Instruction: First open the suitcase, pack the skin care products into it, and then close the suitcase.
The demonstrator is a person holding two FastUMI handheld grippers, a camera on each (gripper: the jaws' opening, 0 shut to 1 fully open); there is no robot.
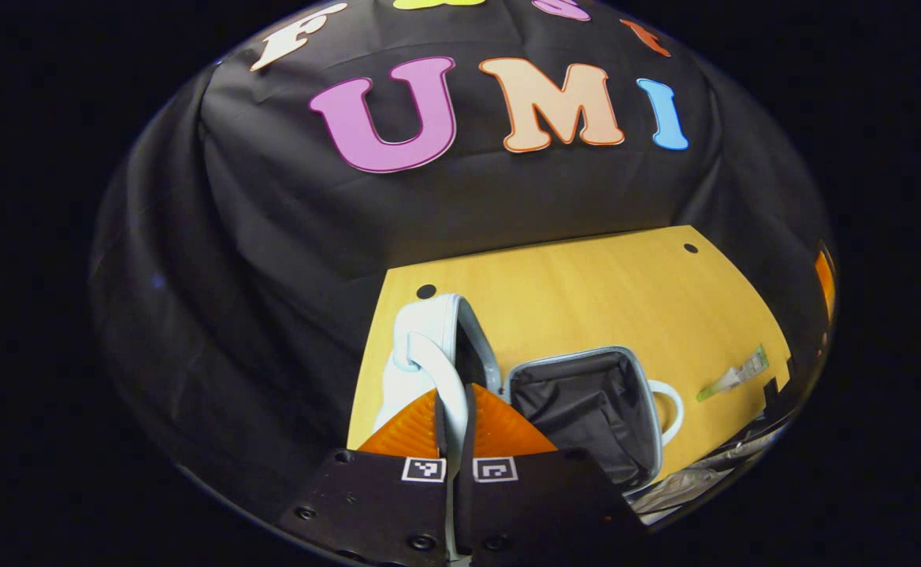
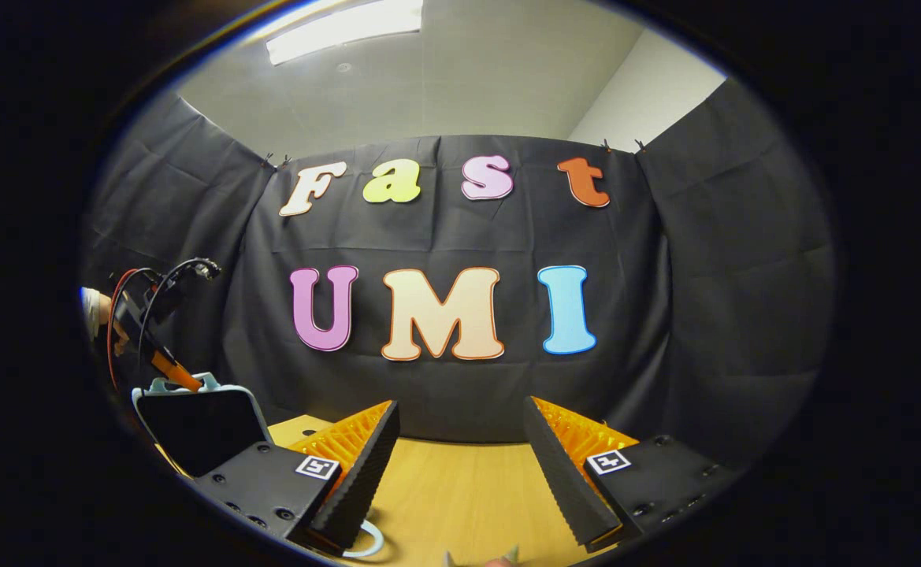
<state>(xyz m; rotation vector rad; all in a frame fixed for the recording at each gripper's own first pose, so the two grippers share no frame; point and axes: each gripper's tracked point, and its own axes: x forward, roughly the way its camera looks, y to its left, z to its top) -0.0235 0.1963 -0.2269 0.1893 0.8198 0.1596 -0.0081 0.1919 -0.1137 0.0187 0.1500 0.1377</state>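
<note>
My left gripper [image 1: 454,409] clenched on the lid handle [image 1: 438,370], holding the lid [image 1: 421,346] raised. Suitcase [image 1: 586,402] open on the table [image 1: 586,291], dark lining showing. Sachet [image 1: 732,376] lies farther right. My right gripper [image 2: 460,457] released, above the table.

A: From where does the left gripper view look?

B: From above, tilted down over the wooden table [image 1: 586,299]. It is very close to the raised lid [image 1: 421,354] of the suitcase [image 1: 594,409] and faces the cloth wall [image 1: 271,260].

A: And the right gripper view?

B: It sits low, near the table [image 2: 460,488], and looks level or a little upward to the same wall [image 2: 704,315], up to the ceiling [image 2: 468,87].

A: What do both share?

B: The table, the wall, and the lid [image 2: 200,425], which stands at the left side of the right gripper view.
</note>
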